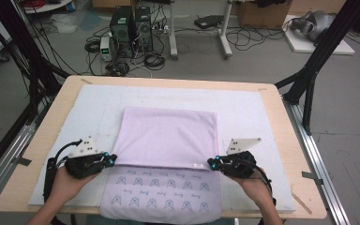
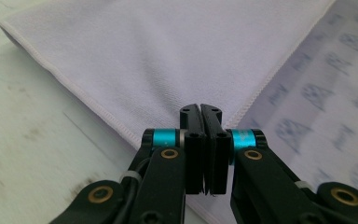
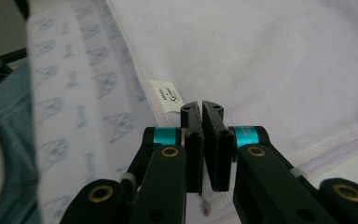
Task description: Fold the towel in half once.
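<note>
A lilac towel (image 1: 168, 136) lies on the white mat (image 1: 248, 112), its plain flap folded toward me over the printed side (image 1: 159, 197). My left gripper (image 1: 112, 159) is shut on the flap's near left corner. In the left gripper view the jaws (image 2: 200, 108) meet right at that hemmed corner of the towel (image 2: 168, 51). My right gripper (image 1: 212, 162) is shut on the near right corner, beside a small white label (image 1: 198, 166). In the right gripper view the label (image 3: 165, 95) sits just left of the closed gripper (image 3: 201, 106), and the towel's hem (image 3: 335, 140) runs under it.
The mat covers most of a wooden table (image 1: 56, 112) with rounded corners. Black frame posts (image 1: 318, 61) stand at both sides. Computer towers (image 1: 131, 28) and cables lie on the floor beyond. The person's jeans (image 3: 4, 140) show past the towel's near edge.
</note>
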Available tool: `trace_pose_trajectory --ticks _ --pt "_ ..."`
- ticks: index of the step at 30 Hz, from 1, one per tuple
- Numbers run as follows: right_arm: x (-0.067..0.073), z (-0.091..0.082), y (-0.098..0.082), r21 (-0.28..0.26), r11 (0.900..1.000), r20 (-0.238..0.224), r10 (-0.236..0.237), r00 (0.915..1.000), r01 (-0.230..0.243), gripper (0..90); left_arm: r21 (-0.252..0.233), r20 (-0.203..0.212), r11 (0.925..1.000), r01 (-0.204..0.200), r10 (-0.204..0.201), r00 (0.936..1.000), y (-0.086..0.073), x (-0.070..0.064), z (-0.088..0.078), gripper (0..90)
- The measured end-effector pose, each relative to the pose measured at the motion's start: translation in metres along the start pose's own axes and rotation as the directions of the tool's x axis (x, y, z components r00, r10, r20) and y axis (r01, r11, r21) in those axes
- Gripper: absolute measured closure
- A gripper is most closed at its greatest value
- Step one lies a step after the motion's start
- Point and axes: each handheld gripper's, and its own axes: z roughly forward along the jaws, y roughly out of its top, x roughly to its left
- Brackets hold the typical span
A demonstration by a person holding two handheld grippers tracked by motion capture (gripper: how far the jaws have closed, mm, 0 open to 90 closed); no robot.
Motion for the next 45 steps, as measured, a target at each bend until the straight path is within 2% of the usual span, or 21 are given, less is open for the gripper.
trace_pose_trajectory --ticks 4,5,6,9,14,16,20,22,26,28,31,33,34,35,36,38,39,40,42,43,45 --pt "0.021 -0.008 -0.006 0.021 1.000 -0.057 -0.015 0.9983 0.016 84.4 0.010 0.025 0.9999 -0.014 0.013 0.9996 -0.011 -0.019 -0.013 87.1" --pt "0.025 -0.009 -0.008 0.022 1.000 -0.076 -0.014 0.9970 0.016 80.4 0.013 0.035 0.9998 -0.012 0.012 0.9993 -0.012 -0.021 -0.015 84.5" --pt "0.028 -0.010 -0.009 0.024 1.000 -0.090 -0.018 0.9958 0.020 73.9 0.017 0.037 0.9998 -0.012 0.011 0.9993 -0.012 -0.022 -0.017 76.4" --pt "0.023 -0.013 -0.009 0.028 1.000 -0.050 -0.002 0.9988 0.004 64.9 0.010 0.024 0.9999 -0.012 0.011 0.9997 -0.005 -0.016 -0.016 64.8" --pt "-0.012 -0.004 0.006 0.042 0.999 0.063 0.031 0.9975 -0.034 55.4 0.002 -0.030 0.9999 -0.016 0.016 0.9994 0.011 0.008 0.003 58.6" --pt "-0.029 0.003 0.014 0.055 0.998 0.110 0.025 0.9936 -0.031 53.5 -0.006 -0.051 1.0000 -0.003 0.003 0.9987 0.017 0.021 0.014 56.1" --pt "-0.067 0.016 0.023 0.072 0.995 0.179 0.061 0.9819 -0.075 50.5 0.009 -0.120 0.9998 0.021 -0.019 0.9925 0.031 0.046 0.038 52.3" --pt "-0.082 0.022 0.028 0.079 0.993 0.212 0.074 0.9744 -0.093 49.1 0.009 -0.118 0.9972 0.074 -0.072 0.9904 0.035 0.060 0.052 51.2" --pt "-0.109 0.035 0.032 0.090 0.987 0.250 0.109 0.9621 -0.135 46.6 0.046 -0.182 0.9880 0.147 -0.137 0.9737 0.036 0.087 0.080 49.1" --pt "-0.120 0.041 0.030 0.097 0.983 0.274 0.125 0.9535 -0.157 44.2 0.049 -0.218 0.9847 0.167 -0.153 0.9638 0.037 0.096 0.091 46.8" --pt "-0.131 0.050 0.025 0.111 0.972 0.290 0.166 0.9425 -0.205 42.4 0.090 -0.238 0.9748 0.204 -0.178 0.9549 0.039 0.105 0.105 41.7" --pt "-0.135 0.056 0.022 0.114 0.969 0.282 0.180 0.9423 -0.220 42.1 0.106 -0.238 0.9715 0.212 -0.182 0.9540 0.038 0.108 0.112 42.8" --pt "-0.137 0.059 0.021 0.119 0.968 0.280 0.181 0.9428 -0.221 42.5 0.090 -0.229 0.9678 0.235 -0.210 0.9506 0.037 0.109 0.113 43.2" --pt "-0.137 0.061 0.020 0.118 0.967 0.283 0.185 0.9411 -0.225 44.0 0.079 -0.216 0.9670 0.242 -0.221 0.9512 0.037 0.110 0.113 47.0" --pt "-0.138 0.062 0.020 0.108 0.969 0.285 0.185 0.9407 -0.223 51.1 0.071 -0.199 0.9693 0.235 -0.217 0.9556 0.037 0.109 0.114 53.4" --pt "-0.137 0.063 0.021 0.100 0.972 0.253 0.183 0.9499 -0.214 68.4 0.064 -0.152 0.9695 0.236 -0.225 0.9625 0.037 0.108 0.115 74.2" --pt "-0.137 0.064 0.022 0.098 0.973 0.218 0.185 0.9581 -0.210 80.9 0.065 -0.153 0.9695 0.236 -0.224 0.9624 0.038 0.107 0.116 81.2" --pt "-0.136 0.066 0.023 0.100 0.973 0.205 0.186 0.9610 -0.209 83.4 0.061 -0.155 0.9682 0.243 -0.231 0.9606 0.038 0.107 0.116 83.3" --pt "-0.135 0.068 0.027 0.114 0.976 0.210 0.161 0.9644 -0.188 85.3 0.059 -0.172 0.9685 0.242 -0.229 0.9581 0.039 0.108 0.116 84.7" --pt "-0.135 0.067 0.029 0.127 0.974 0.219 0.158 0.9628 -0.188 85.7 0.062 -0.192 0.9712 0.230 -0.215 0.9576 0.041 0.107 0.116 85.1" --pt "-0.134 0.065 0.037 0.125 0.980 0.258 0.119 0.9587 -0.155 85.8 0.034 -0.217 0.9781 0.205 -0.193 0.9569 0.046 0.107 0.113 85.3"
